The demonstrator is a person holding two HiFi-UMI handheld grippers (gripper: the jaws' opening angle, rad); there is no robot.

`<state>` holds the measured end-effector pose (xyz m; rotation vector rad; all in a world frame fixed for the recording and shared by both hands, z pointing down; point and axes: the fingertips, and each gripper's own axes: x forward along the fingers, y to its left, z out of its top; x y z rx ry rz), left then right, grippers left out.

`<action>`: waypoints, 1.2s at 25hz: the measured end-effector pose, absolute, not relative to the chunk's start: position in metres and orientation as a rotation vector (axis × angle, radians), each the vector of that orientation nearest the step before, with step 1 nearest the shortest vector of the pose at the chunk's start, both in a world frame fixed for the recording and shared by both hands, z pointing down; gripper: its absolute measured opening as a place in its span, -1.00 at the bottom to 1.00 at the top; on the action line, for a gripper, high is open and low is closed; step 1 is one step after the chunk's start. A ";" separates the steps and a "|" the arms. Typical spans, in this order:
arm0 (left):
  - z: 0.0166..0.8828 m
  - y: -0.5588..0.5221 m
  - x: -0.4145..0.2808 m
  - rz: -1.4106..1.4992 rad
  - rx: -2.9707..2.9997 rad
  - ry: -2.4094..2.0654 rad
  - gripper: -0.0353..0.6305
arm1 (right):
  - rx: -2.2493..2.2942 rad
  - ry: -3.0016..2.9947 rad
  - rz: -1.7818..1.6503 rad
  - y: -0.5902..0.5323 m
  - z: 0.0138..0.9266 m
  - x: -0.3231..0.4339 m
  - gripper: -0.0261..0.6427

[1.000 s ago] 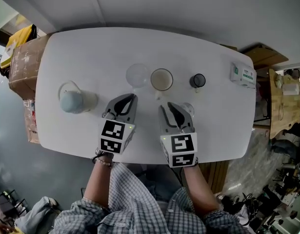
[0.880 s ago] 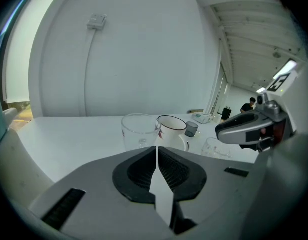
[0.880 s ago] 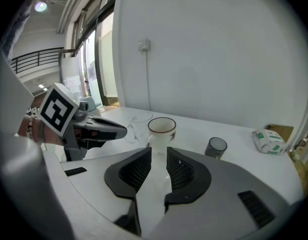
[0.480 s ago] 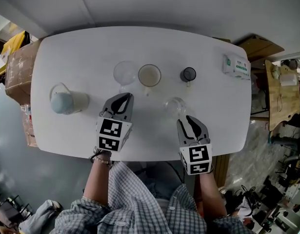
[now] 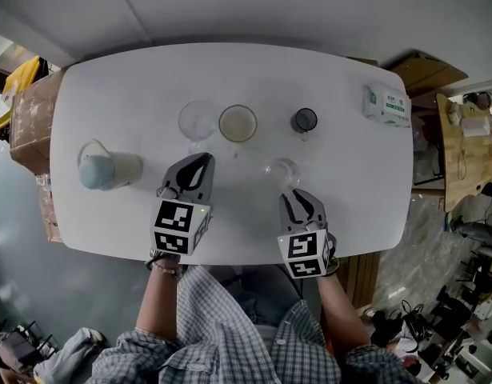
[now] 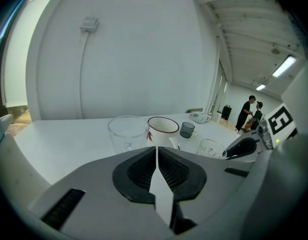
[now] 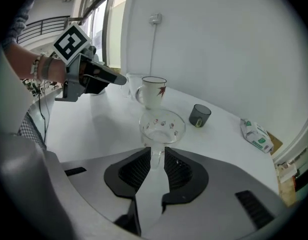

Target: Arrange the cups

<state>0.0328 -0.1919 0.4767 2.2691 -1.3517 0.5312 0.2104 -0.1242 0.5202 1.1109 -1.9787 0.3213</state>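
**Step in hand: pick-up of the glass cup (image 5: 282, 170).**

1. Location. The glass cup stands upright on the table (image 5: 134, 78), on the near side of the cup row and apart from it. The row runs across the middle of the table: tumbler (image 5: 196, 121), mug (image 5: 238, 124) just beside it, then the dark cup (image 5: 305, 120) after a gap.

2. Right gripper (image 7: 155, 153). The fingers (image 7: 131, 171) are drawn in to a narrow gap with the cup's handle between their tips. The handle is probably taken because its thin loop fits the pads, while the round glass wall is broader and would slip. Contact appears made on both sides, but the firmness of the grip cannot be confirmed.

3. Left gripper (image 5: 202, 160). The fingers are fully together and hold nothing. The gripper sits short of the tumbler, clear of the right gripper's working area.

4. Likely destination. The gap between the mug and the dark cup would complete an even row. The lift should be level and slow, since a cup held by its handle alone can swing.

5. Other items. A jug (image 5: 102, 169) sits well apart at the left end, and a packet (image 5: 386, 102) at the right end.
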 end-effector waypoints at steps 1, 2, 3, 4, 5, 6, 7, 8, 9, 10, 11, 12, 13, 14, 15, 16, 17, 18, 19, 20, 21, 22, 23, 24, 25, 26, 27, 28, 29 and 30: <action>0.474 -0.192 0.032 0.519 2.269 -1.356 -0.83 | 1.137 -1.972 0.323 -0.127 0.520 0.211 -0.70; 0.472 -0.193 0.032 0.512 2.271 -1.362 -0.83 | 1.167 -1.967 0.337 -0.129 0.520 0.211 -0.74; 0.470 -0.194 0.031 0.510 2.273 -1.368 -0.83 | 1.196 -1.962 0.355 -0.132 0.520 0.211 -0.74; 0.468 -0.195 0.030 0.511 2.275 -1.372 -0.83 | 1.223 -1.958 0.373 -0.134 0.520 0.210 -0.74; 0.467 -0.195 0.029 0.513 2.278 -1.376 -0.83 | 1.249 -1.954 0.393 -0.137 0.521 0.208 -0.74; 0.466 -0.195 0.027 0.514 2.279 -1.380 -0.83 | 1.275 -1.951 0.415 -0.140 0.521 0.207 -0.74; 0.465 -0.196 0.026 0.515 2.279 -1.384 -0.83 | 1.302 -1.949 0.438 -0.143 0.521 0.205 -0.74; 0.464 -0.196 0.025 0.515 2.279 -1.388 -0.83 | 1.329 -1.948 0.461 -0.148 0.522 0.203 -0.74; 0.463 -0.196 0.023 0.514 2.278 -1.392 -0.83 | 1.353 -1.948 0.480 -0.153 0.522 0.202 -0.75; 0.463 -0.196 0.022 0.515 2.277 -1.395 -0.83 | 1.376 -1.949 0.497 -0.158 0.523 0.200 -0.75; 0.462 -0.196 0.021 0.517 2.276 -1.397 -0.83 | 1.397 -1.952 0.511 -0.164 0.523 0.199 -0.75; 0.463 -0.195 0.020 0.520 2.274 -1.398 -0.83 | 1.417 -1.955 0.524 -0.170 0.523 0.198 -0.75; 0.463 -0.195 0.019 0.524 2.273 -1.398 -0.83 | 1.434 -1.957 0.535 -0.176 0.523 0.196 -0.75; 0.463 -0.194 0.018 0.529 2.272 -1.397 -0.83 | 1.449 -1.957 0.546 -0.181 0.523 0.195 -0.75; 0.464 -0.193 0.018 0.536 2.270 -1.394 -0.83 | 1.462 -1.955 0.556 -0.186 0.523 0.193 -0.75; 0.466 -0.191 0.017 0.548 2.265 -1.386 -0.83 | 1.476 -1.951 0.565 -0.191 0.523 0.191 -0.75; 0.467 -0.189 0.016 0.561 2.260 -1.377 -0.83 | 1.491 -1.947 0.574 -0.195 0.523 0.190 -0.75; 0.469 -0.188 0.015 0.572 2.257 -1.369 -0.83 | 1.505 -1.942 0.582 -0.199 0.523 0.189 -0.75; 0.469 -0.187 0.015 0.577 2.257 -1.365 -0.83 | 1.518 -1.937 0.590 -0.203 0.523 0.188 -0.75; 0.469 -0.187 0.014 0.577 2.259 -1.365 -0.83 | 1.531 -1.933 0.598 -0.206 0.523 0.186 -0.75; 0.469 -0.187 0.014 0.576 2.262 -1.366 -0.83 | 1.543 -1.931 0.608 -0.209 0.523 0.185 -0.75; 0.468 -0.187 0.014 0.576 2.265 -1.366 -0.83 | 1.553 -1.930 0.617 -0.211 0.523 0.183 -0.75; 0.468 -0.187 0.013 0.578 2.265 -1.364 -0.83 | 1.562 -1.931 0.626 -0.213 0.523 0.182 -0.75; 0.467 -0.187 0.012 0.577 2.265 -1.367 -0.83 | 1.570 -1.932 0.636 -0.215 0.523 0.180 -0.75; 0.466 -0.188 0.012 0.571 2.266 -1.375 -0.83 | 1.577 -1.933 0.646 -0.216 0.523 0.179 -0.75; 0.465 -0.188 0.011 0.566 2.268 -1.381 -0.83 | 1.585 -1.934 0.654 -0.217 0.523 0.178 -0.75; 0.465 -0.188 0.010 0.564 2.269 -1.383 -0.83 | 1.594 -1.935 0.663 -0.217 0.523 0.178 -0.75; 0.465 -0.188 0.009 0.565 2.270 -1.383 -0.83 | 1.604 -1.936 0.674 -0.218 0.524 0.177 -0.75; 0.465 -0.188 0.008 0.567 2.271 -1.381 -0.83 | 1.614 -1.938 0.685 -0.218 0.524 0.176 -0.75; 0.465 -0.188 0.008 0.569 2.272 -1.379 -0.83 | 1.623 -1.941 0.696 -0.219 0.524 0.175 -0.75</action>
